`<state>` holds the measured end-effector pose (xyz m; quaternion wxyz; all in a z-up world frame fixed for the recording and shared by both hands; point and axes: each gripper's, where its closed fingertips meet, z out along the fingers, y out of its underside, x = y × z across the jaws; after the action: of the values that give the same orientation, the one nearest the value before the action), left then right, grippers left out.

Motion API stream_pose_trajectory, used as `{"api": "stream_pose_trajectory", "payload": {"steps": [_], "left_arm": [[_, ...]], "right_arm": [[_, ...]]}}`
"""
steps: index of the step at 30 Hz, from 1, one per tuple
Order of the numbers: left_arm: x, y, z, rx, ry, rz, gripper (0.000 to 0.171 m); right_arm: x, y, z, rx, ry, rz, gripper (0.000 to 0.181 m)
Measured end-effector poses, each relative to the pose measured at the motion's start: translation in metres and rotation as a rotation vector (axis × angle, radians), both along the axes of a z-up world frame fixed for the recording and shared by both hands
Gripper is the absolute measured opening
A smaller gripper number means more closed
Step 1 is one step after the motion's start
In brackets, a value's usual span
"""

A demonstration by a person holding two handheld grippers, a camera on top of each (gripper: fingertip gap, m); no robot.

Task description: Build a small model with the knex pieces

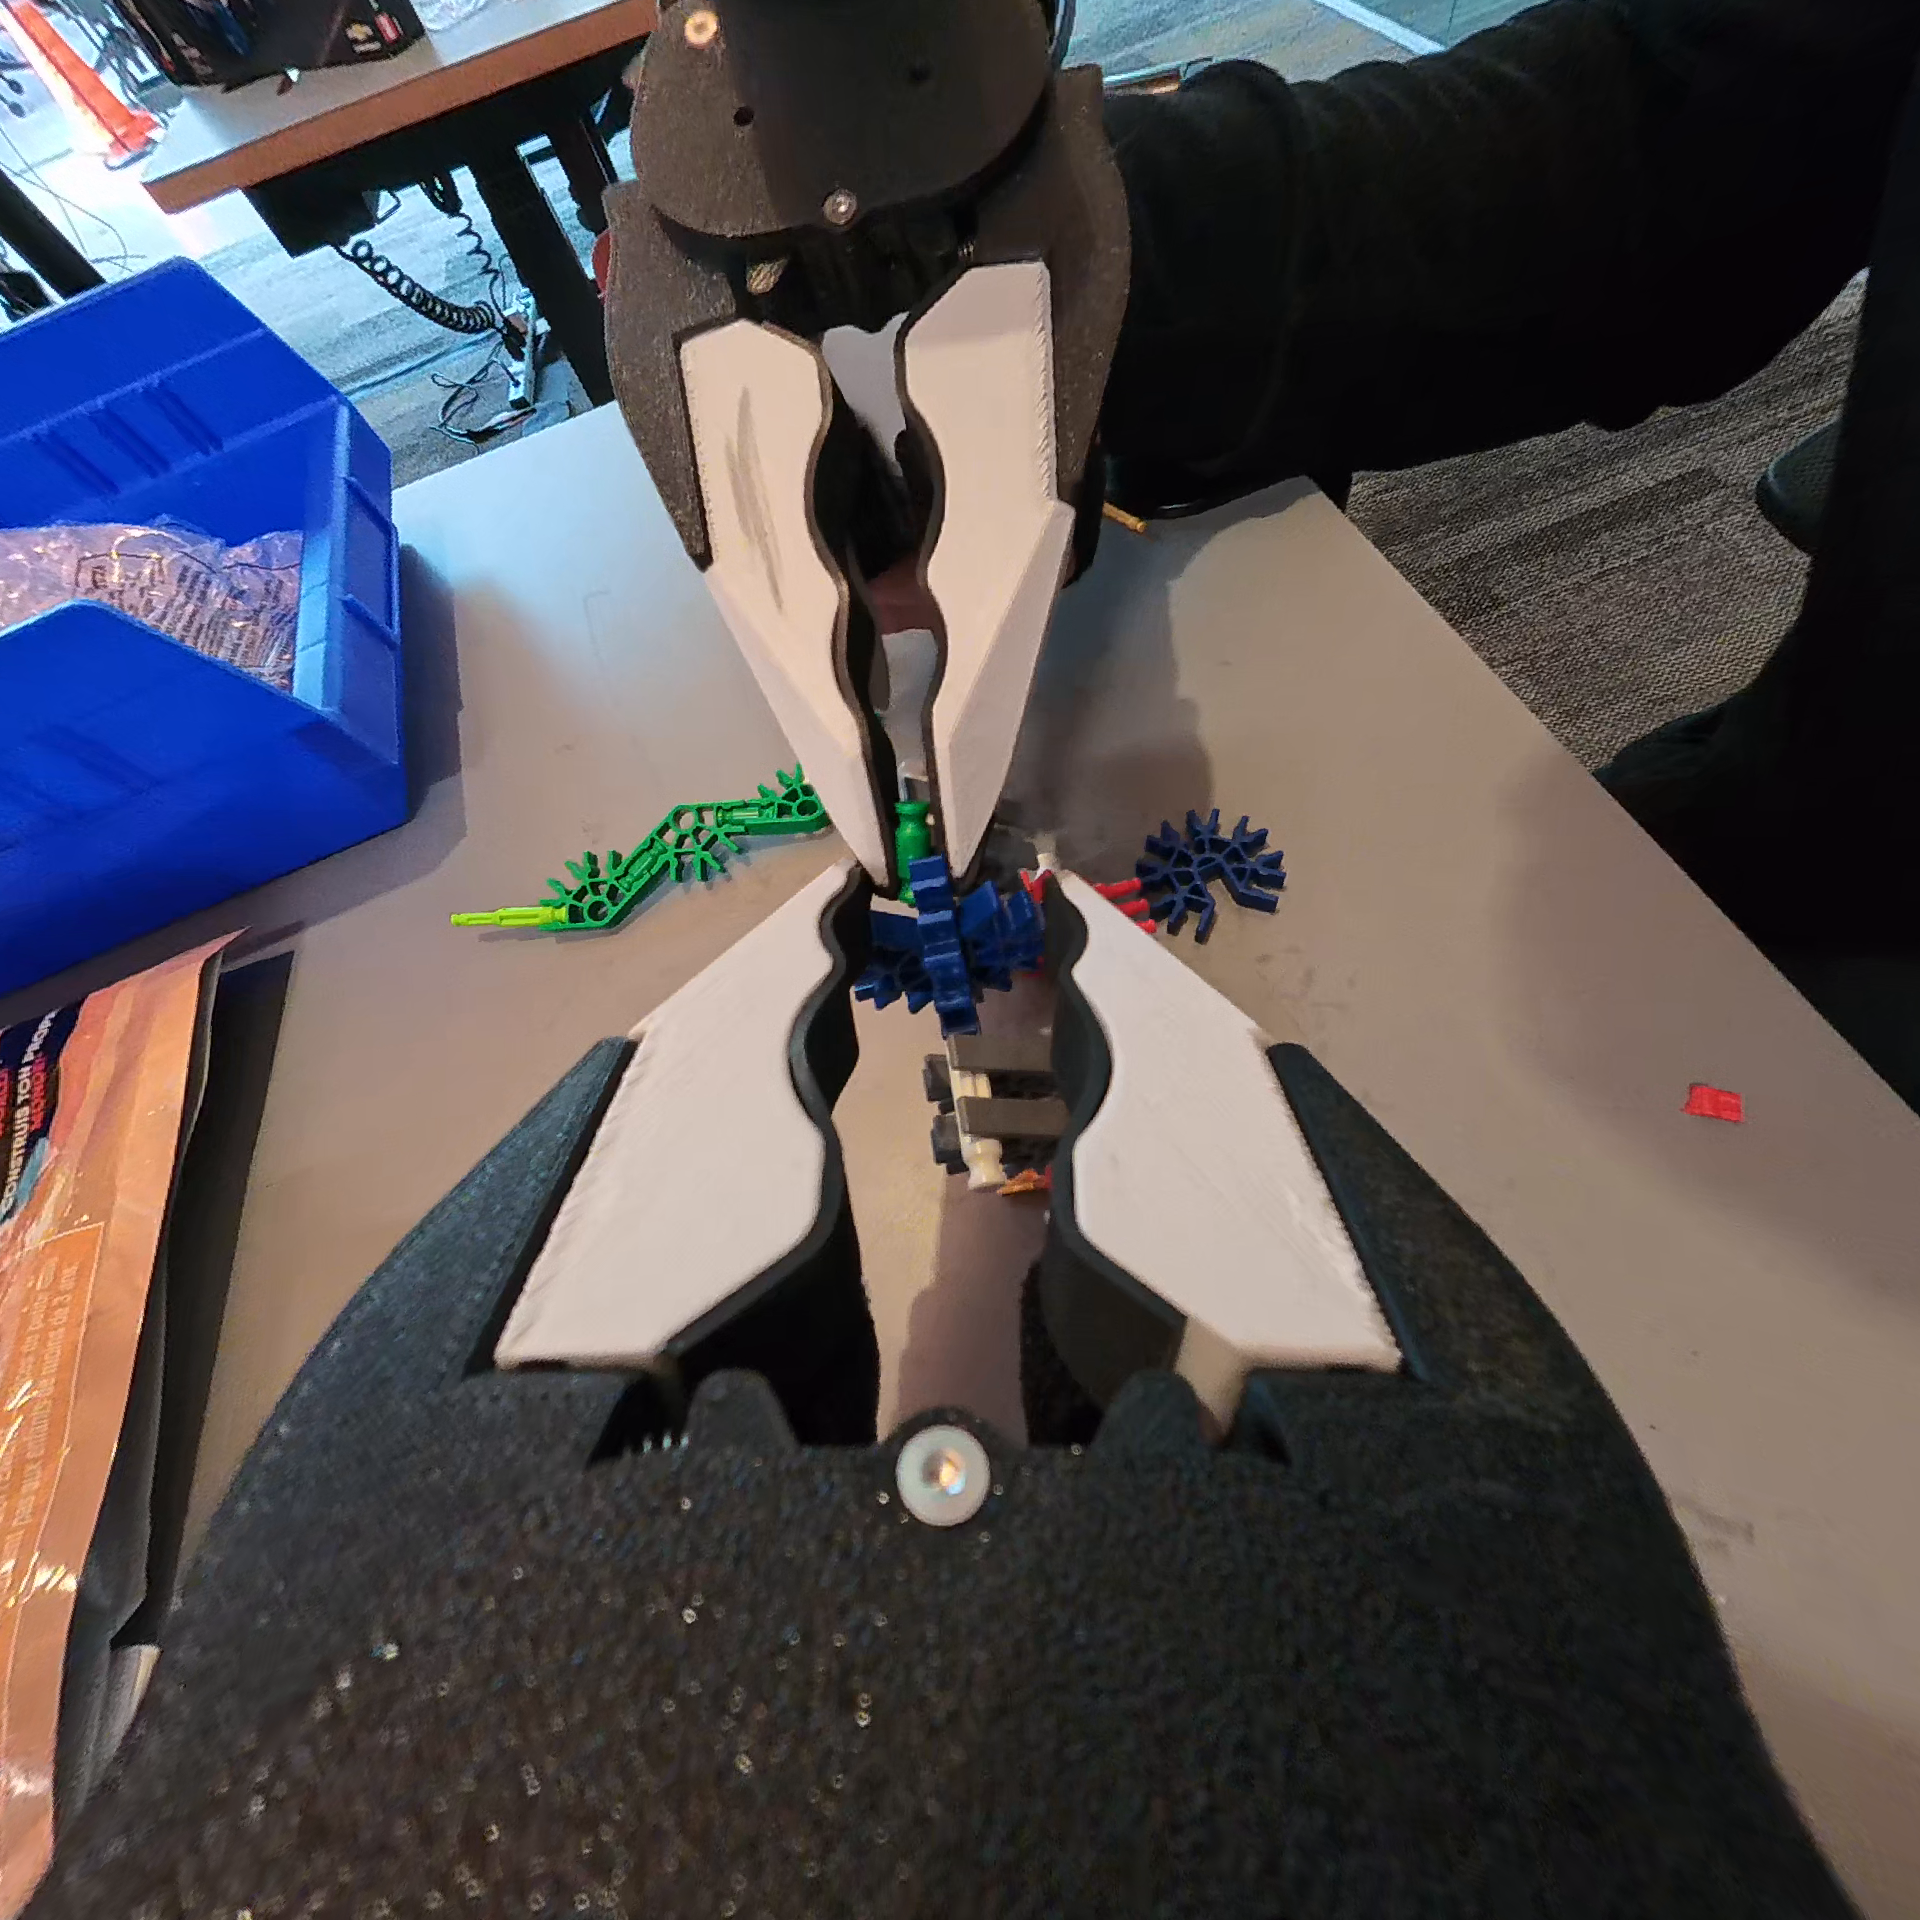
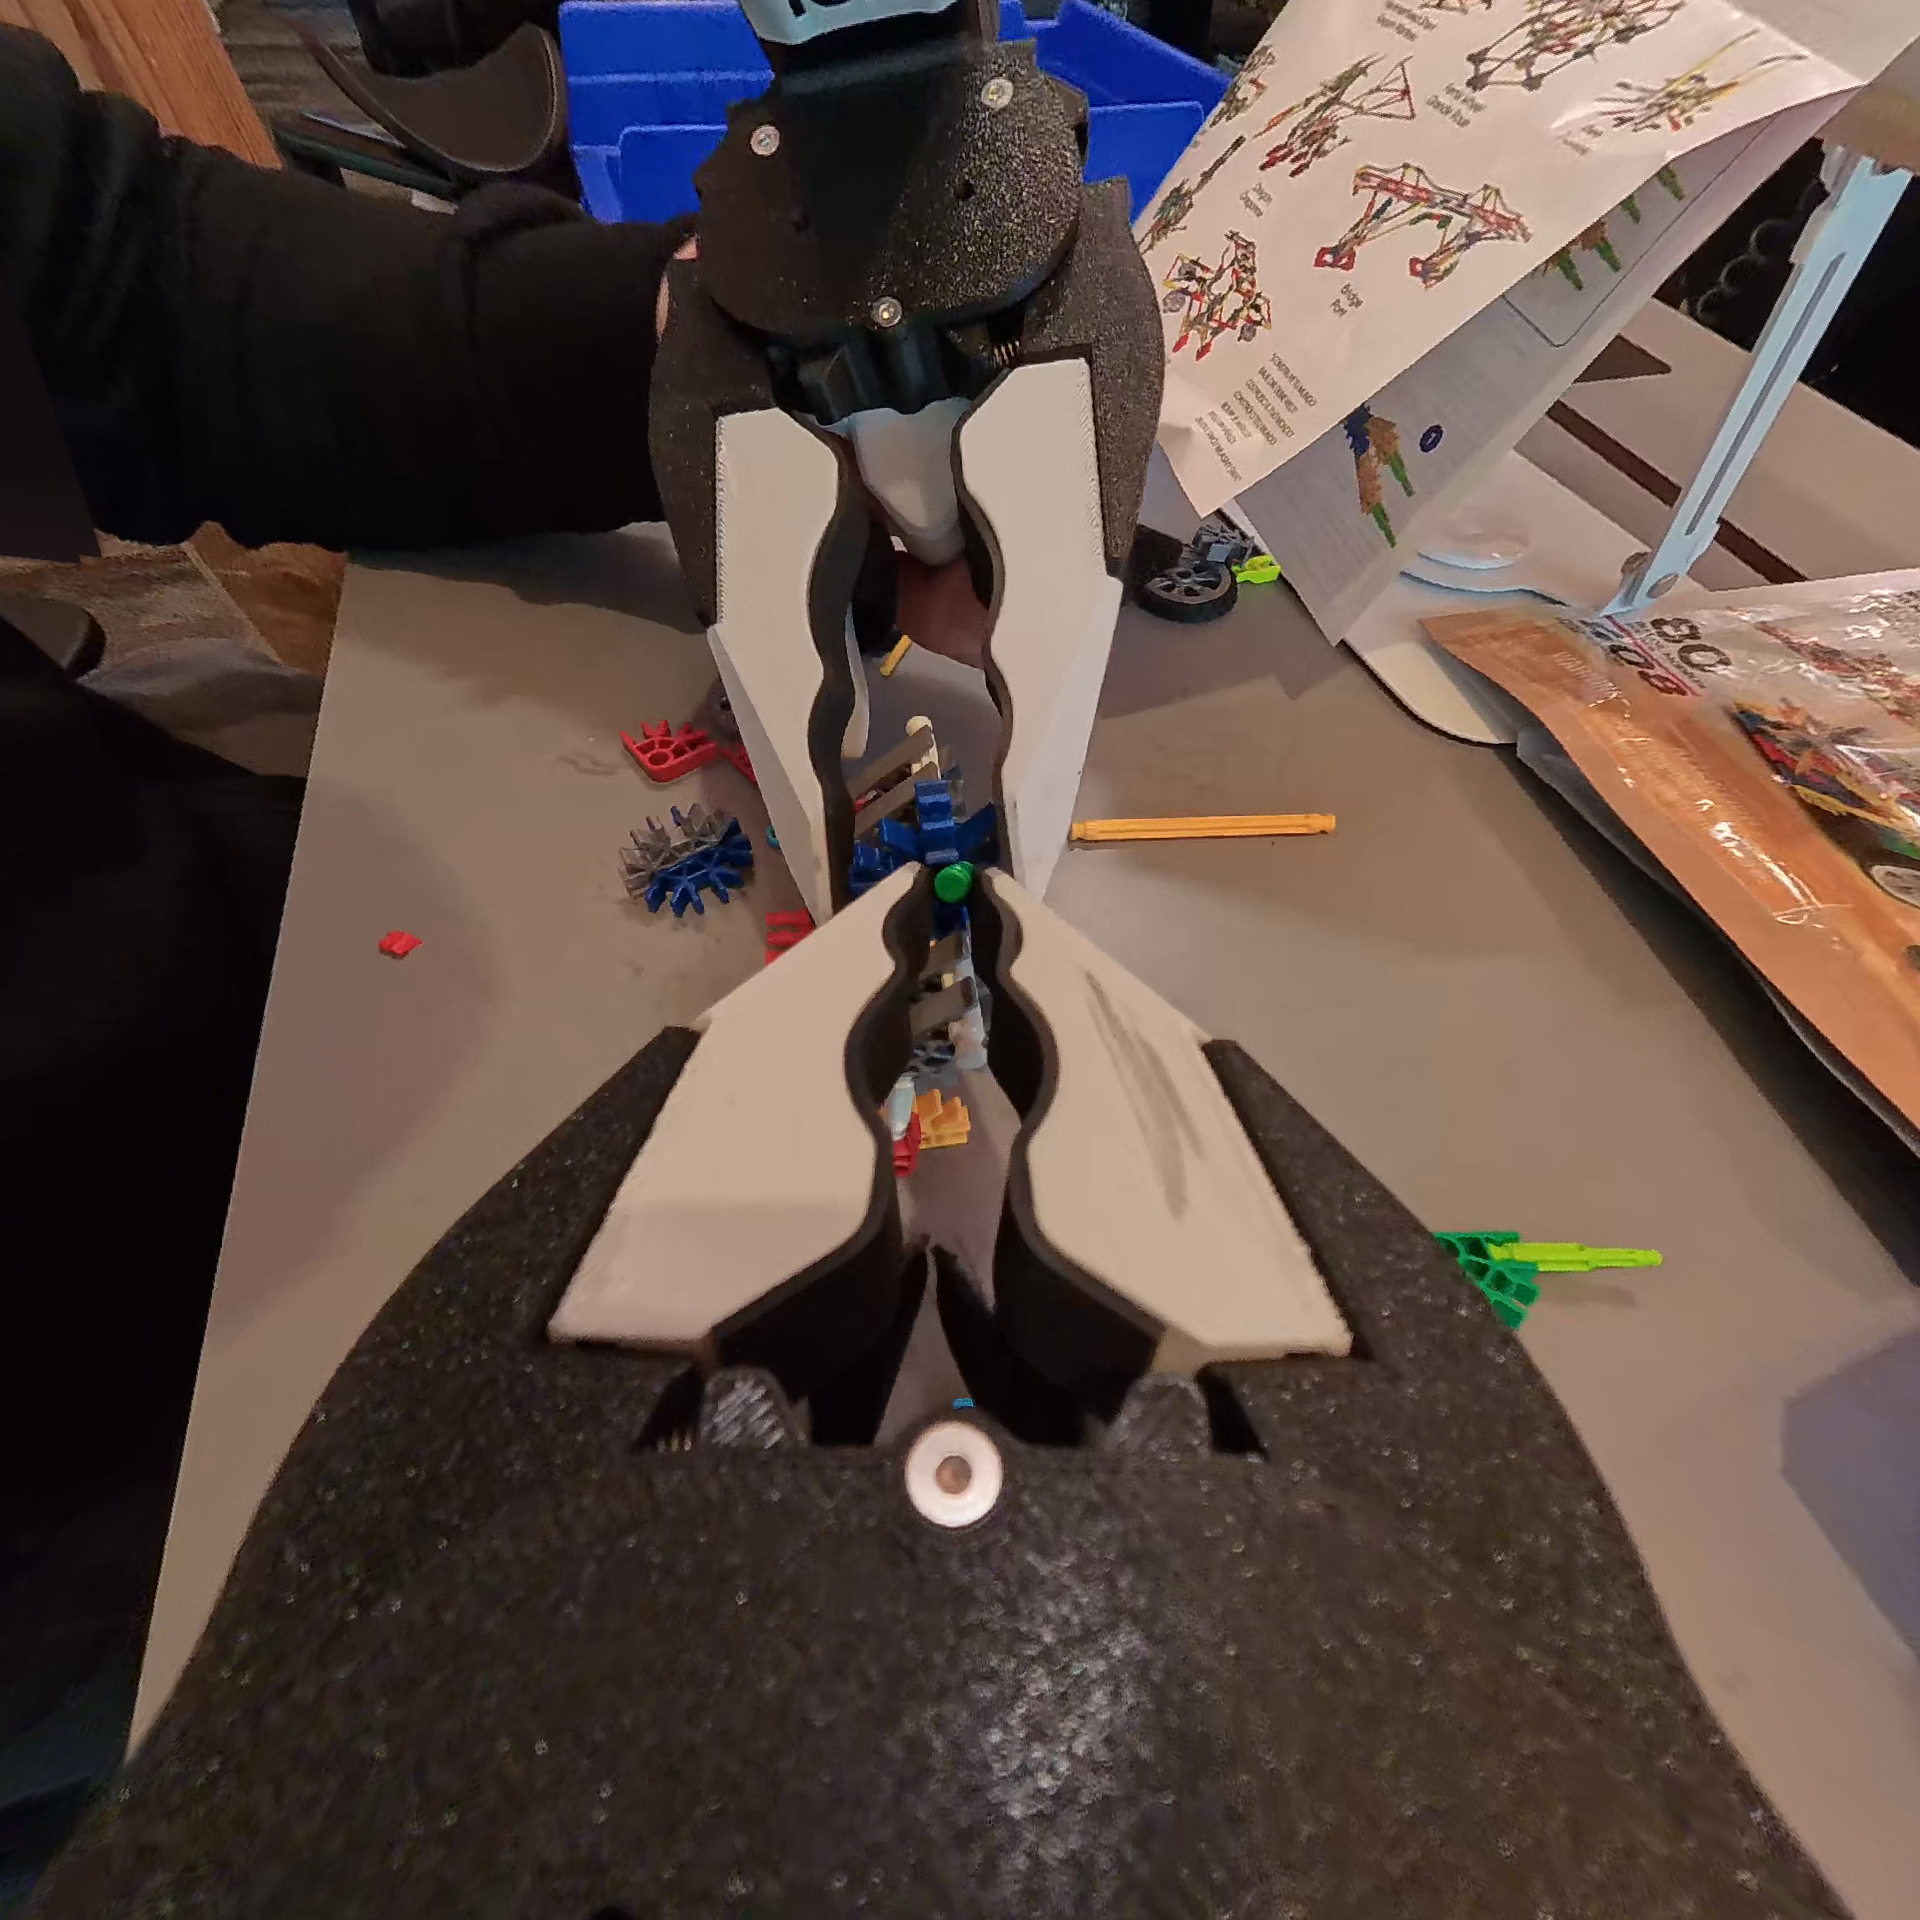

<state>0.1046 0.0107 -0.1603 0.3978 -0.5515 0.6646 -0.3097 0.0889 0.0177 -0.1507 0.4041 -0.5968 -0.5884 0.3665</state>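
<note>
My left gripper (image 1: 954,878) is shut on a small model of blue connectors (image 1: 940,951) with grey and white pieces behind them, held above the grey table (image 1: 1403,1039). My right gripper (image 2: 953,876) faces it, tip to tip, and is shut on a short green rod (image 2: 951,883). The rod's end touches the top blue connector (image 2: 930,821). In the left wrist view the right gripper (image 1: 920,873) comes down from above with the green rod (image 1: 912,831) between its tips. Black sleeves hold both grippers.
A blue bin (image 1: 187,623) and an orange bag (image 1: 94,1299) lie left. A green connector chain (image 1: 686,857), a blue connector with red rods (image 1: 1210,868) and a red piece (image 1: 1714,1101) lie loose. A yellow rod (image 2: 1200,827), a wheel (image 2: 1190,592) and an instruction sheet (image 2: 1455,208) are nearby. Less than 4 cm separates the two grippers' tips.
</note>
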Motion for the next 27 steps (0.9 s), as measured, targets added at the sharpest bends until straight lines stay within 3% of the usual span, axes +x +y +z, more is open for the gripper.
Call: {"api": "stream_pose_trajectory", "payload": {"steps": [12,23,27], "left_arm": [[0.0012,-0.0033,0.0005,-0.002,-0.026,-0.008,0.032],[0.0039,-0.0051,0.0,-0.013,-0.047,-0.029,0.031],[0.0042,-0.0052,0.0001,-0.013,-0.05,-0.033,0.031]], "right_arm": [[0.0012,-0.0047,-0.0006,-0.073,-0.064,0.129,0.005],[0.004,-0.0068,-0.0023,0.219,-0.248,0.088,0.005],[0.0041,-0.007,-0.0024,0.225,-0.271,0.102,0.005]]}}
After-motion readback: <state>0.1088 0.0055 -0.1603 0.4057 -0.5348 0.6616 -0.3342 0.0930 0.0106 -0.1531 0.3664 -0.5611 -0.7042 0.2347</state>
